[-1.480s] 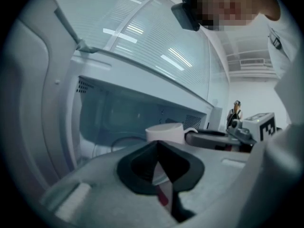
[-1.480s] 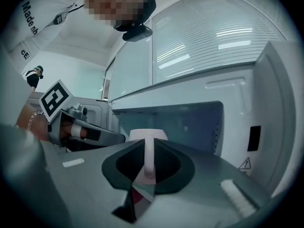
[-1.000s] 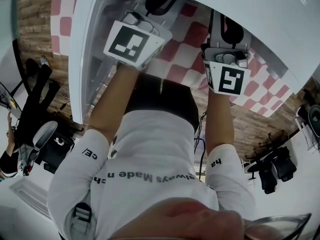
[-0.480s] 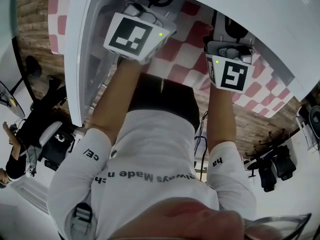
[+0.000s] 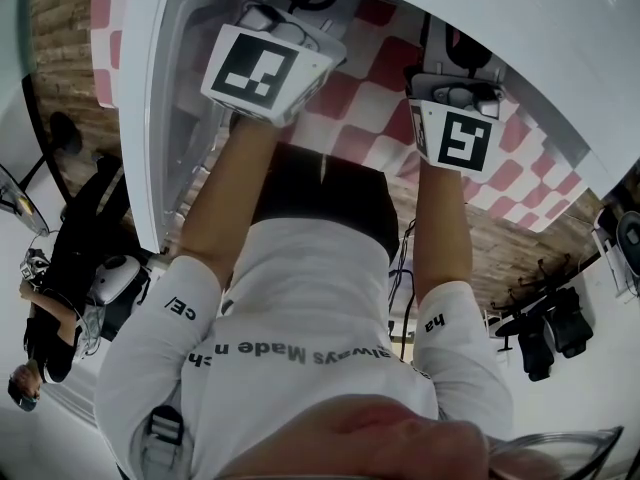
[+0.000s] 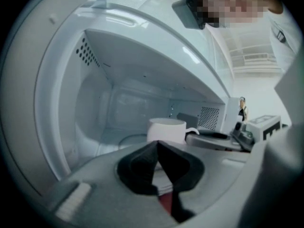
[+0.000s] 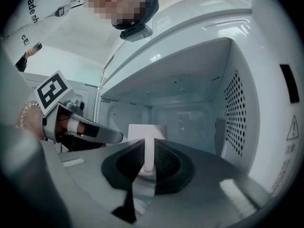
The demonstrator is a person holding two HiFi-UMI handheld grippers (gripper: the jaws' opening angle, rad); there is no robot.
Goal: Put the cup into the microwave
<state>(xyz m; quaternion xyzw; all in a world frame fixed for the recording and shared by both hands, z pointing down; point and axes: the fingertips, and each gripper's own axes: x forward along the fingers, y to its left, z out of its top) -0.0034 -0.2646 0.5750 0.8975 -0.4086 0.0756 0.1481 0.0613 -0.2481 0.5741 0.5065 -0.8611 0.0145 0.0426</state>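
Note:
A white cup [image 7: 147, 130] hangs in the mouth of the open white microwave [image 7: 266, 80]. My right gripper [image 7: 148, 163] is shut on the cup's handle, which stands upright between the black pads. From the left gripper view the cup [image 6: 166, 129] is just past my left gripper [image 6: 157, 146], whose pads meet with nothing between them. Whether the cup rests on the cavity floor is hidden by the jaws. In the head view only the marker cubes of the left gripper [image 5: 262, 71] and the right gripper [image 5: 458, 136] show, both at the microwave front.
The cavity's right wall [image 7: 235, 113] is perforated and close to the right gripper. A turntable ring [image 6: 127, 139] lies on the cavity floor. A red and white checked surface [image 5: 370, 98] lies under the grippers. A person [image 5: 50, 328] stands at the left, chairs [image 5: 550, 338] at the right.
Both grippers stay almost where they were, still at the microwave. The person at the left in the background has shifted lower in the head view.

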